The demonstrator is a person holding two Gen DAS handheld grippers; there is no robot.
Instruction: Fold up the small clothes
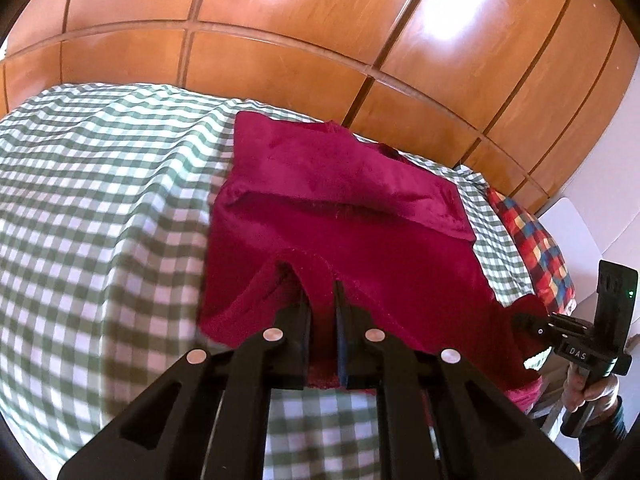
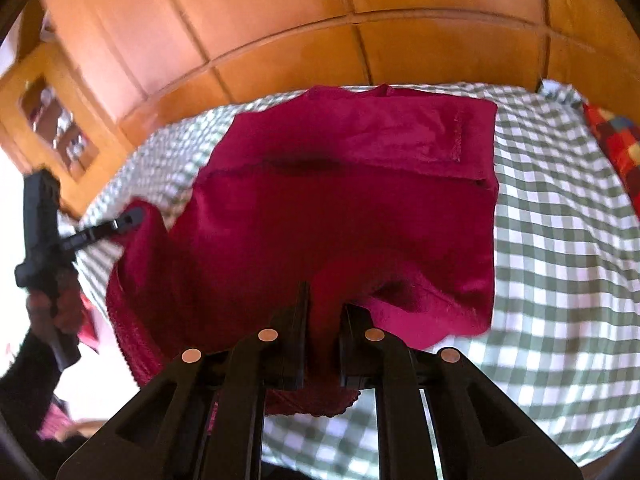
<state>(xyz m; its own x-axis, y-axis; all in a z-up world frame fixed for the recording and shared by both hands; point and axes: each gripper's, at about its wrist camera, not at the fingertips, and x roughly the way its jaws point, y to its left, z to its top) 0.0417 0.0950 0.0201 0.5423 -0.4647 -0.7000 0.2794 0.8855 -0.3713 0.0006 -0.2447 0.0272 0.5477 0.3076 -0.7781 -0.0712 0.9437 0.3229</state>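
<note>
A magenta fleece garment (image 1: 340, 208) lies on a green-and-white checked bedspread (image 1: 100, 200), its far part folded flat. My left gripper (image 1: 322, 292) is shut on the garment's near hem and lifts it a little. My right gripper (image 2: 324, 300) is shut on the other near corner of the garment (image 2: 340, 200), also raised. The right gripper shows at the right edge of the left wrist view (image 1: 524, 322), pinching the cloth. The left gripper shows at the left of the right wrist view (image 2: 134, 214), also pinching cloth.
A wooden panelled wardrobe (image 1: 320, 20) stands right behind the bed. A multicoloured checked cushion (image 1: 536, 248) lies at the bed's right end. A wooden shelf unit (image 2: 52, 120) stands at the left in the right wrist view. The checked bedspread (image 2: 560, 240) spreads around the garment.
</note>
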